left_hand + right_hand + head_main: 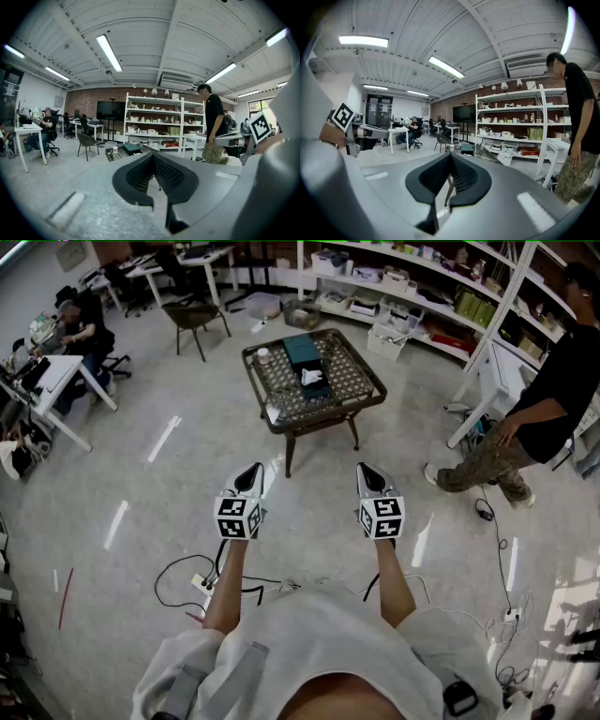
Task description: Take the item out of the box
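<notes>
Box (305,360), teal with a white item (310,377) poking from its top, sits on the counter (356,381), well ahead of you across the pale glossy floor (141,484). Desks (56,379) with a seated person (80,334) lie left, shelves (412,287) and a standing person (544,399) right. Your left hand-held gripper (253,470) and right hand-held gripper (364,470) are both clenched, empty. Only the gripper views show the ceiling lights (108,52)

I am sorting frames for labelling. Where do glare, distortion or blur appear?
Head view: light streaks glare on the glossy floor, shelves bend. Left gripper view: dark round border, left gripper blurred near the lens. Right gripper view: ceiling lamp overexposed, beams curved.
</notes>
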Tool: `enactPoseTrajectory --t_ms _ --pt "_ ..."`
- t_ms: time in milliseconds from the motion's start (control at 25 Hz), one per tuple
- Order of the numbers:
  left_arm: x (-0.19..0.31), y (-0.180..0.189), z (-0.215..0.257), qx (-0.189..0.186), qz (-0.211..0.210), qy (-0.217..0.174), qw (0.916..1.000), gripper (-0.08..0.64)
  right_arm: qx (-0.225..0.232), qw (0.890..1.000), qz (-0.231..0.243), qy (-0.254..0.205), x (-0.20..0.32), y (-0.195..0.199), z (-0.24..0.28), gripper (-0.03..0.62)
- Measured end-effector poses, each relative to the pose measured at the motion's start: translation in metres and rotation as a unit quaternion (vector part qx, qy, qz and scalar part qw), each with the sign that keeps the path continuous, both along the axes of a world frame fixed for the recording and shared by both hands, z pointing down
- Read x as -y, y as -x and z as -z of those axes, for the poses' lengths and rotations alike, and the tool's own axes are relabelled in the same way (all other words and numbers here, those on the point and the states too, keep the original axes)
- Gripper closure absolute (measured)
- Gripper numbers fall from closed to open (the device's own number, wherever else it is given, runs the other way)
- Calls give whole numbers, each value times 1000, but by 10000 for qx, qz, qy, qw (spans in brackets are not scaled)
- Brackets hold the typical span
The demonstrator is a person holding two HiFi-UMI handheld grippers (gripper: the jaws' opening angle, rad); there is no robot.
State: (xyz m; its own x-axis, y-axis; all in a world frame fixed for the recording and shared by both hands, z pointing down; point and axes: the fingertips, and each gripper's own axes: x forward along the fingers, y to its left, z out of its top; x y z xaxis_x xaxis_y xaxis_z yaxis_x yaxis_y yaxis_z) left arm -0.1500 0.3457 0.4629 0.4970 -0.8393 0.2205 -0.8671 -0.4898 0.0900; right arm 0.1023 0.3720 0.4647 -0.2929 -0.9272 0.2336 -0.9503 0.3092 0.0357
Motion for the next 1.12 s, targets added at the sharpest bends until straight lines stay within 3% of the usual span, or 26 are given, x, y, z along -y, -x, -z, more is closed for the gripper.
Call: enactPoseTrajectory --t_ms 480,1120 --pt "-3 -13 -3 1 18 43 10000 555 -31 9999 128 -11 0 -4 0 592" --pt "-10 -57 -11 107 76 63 9999 555 -84 9995 293 -64 0 -40 -13 592"
